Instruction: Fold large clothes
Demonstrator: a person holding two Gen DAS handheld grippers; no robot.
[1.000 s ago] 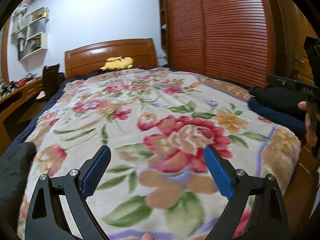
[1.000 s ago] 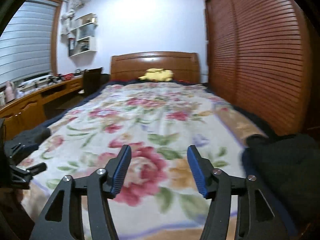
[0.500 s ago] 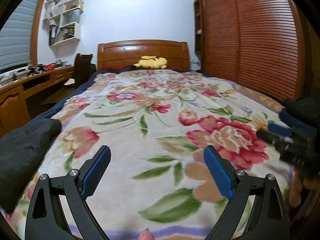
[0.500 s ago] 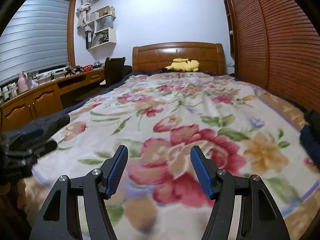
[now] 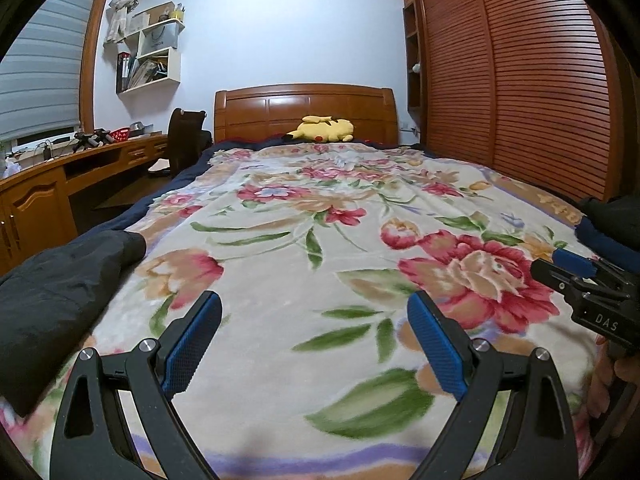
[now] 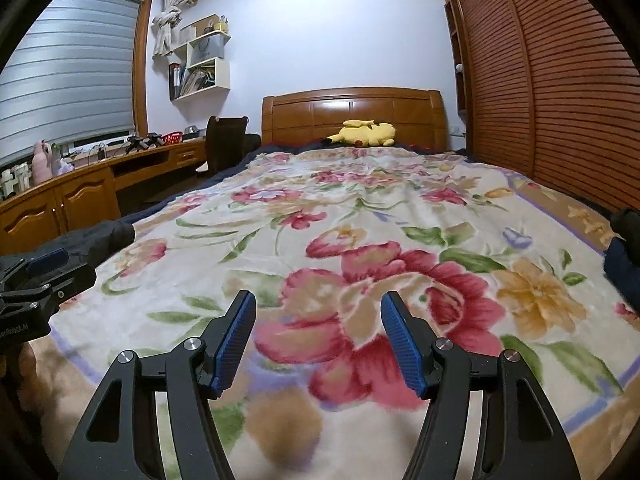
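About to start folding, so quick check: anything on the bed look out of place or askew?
Nothing damaged or spilled. The dark garment lies bunched at the bed's left edge, and more dark clothing sits at the right edge, none spread flat yet. A yellow plush toy rests by the headboard.

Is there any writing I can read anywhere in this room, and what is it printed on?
"DAS": white letters on the black body of the right tongs, seen from the left camera.
White lettering on the left tongs, at the right camera's left edge: cut off and blurred, unreadable.
Binders and bag on the wall shelf: too small to read.
Nothing else carries text.
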